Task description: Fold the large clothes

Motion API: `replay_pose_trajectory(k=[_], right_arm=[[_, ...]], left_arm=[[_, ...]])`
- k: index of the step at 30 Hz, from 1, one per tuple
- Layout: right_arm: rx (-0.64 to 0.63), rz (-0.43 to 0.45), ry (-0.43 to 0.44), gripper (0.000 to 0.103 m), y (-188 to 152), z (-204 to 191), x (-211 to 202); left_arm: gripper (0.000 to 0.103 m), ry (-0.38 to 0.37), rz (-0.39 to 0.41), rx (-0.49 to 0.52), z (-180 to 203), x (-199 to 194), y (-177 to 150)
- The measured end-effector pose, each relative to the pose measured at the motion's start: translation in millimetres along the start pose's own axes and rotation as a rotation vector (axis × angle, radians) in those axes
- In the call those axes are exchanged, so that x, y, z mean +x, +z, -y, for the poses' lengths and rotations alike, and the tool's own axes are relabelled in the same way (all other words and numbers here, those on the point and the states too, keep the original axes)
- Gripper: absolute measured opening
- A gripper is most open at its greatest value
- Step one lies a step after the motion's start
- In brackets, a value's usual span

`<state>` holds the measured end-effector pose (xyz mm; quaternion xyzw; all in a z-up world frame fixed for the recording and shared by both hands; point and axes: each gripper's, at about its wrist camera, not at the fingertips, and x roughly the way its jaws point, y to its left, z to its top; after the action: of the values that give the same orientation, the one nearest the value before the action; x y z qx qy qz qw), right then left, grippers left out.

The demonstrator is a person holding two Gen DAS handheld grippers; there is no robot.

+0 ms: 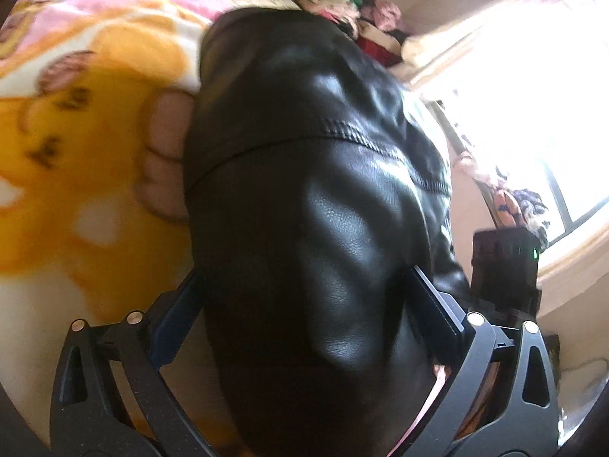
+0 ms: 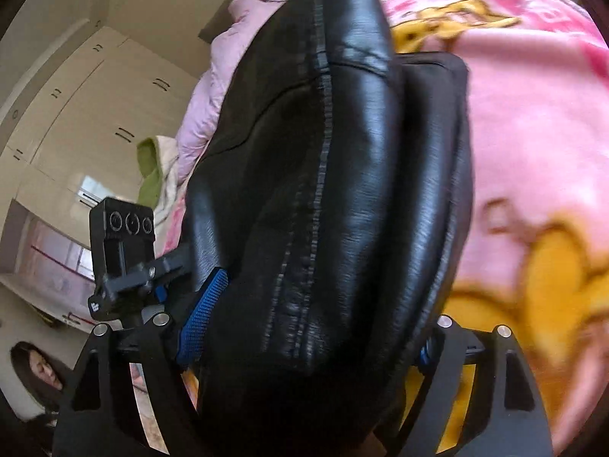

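Observation:
A black leather jacket [image 1: 304, 190] hangs lifted over a bed covered by a pink and yellow cartoon blanket [image 1: 87, 152]. My left gripper [image 1: 304, 285] is shut on a thick fold of the jacket, which fills the gap between its blue-padded fingers [image 1: 179, 316]. In the right wrist view the same jacket [image 2: 335, 190] with a stitched seam fills the middle. My right gripper [image 2: 316, 304] is shut on it between its blue pads [image 2: 205, 312]. The fingertips of both grippers are hidden by leather.
A heap of mixed clothes [image 1: 342, 3] lies at the far end of the bed beside a bright window [image 1: 533, 95]. A pink quilt [image 2: 213, 87], a green cloth [image 2: 150, 167], a white wardrobe [image 2: 87, 106] and a seated person [image 2: 38, 373] lie left of my right gripper.

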<state>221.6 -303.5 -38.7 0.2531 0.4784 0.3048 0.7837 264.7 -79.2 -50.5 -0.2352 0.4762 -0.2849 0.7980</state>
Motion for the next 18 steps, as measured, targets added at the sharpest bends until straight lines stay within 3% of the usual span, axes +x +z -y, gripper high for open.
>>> replay_pose_trajectory(k=[3,6,12,18], right_arm=[[-0.025,0.007,-0.002,0.08,-4.7,-16.9,18.1],[-0.017,-0.004,-0.025,0.09,-3.9,-24.0,28.6],[-0.07,0.059,-0.169,0.096,2.5,-28.3,-27.6],[-0.046,0.159,-0.309,0.096,16.8,-21.0,-53.9]], left_arm=[[0.095,0.047,0.011,-0.015,-18.4,-18.3,7.9],[0.095,0.056,-0.002,-0.043,-30.9,-33.3,8.0],[0.094,0.116,0.036,0.018,-16.2,-46.1,7.1],[0.094,0.215,0.026,0.168,17.3,-43.6,-1.5]])
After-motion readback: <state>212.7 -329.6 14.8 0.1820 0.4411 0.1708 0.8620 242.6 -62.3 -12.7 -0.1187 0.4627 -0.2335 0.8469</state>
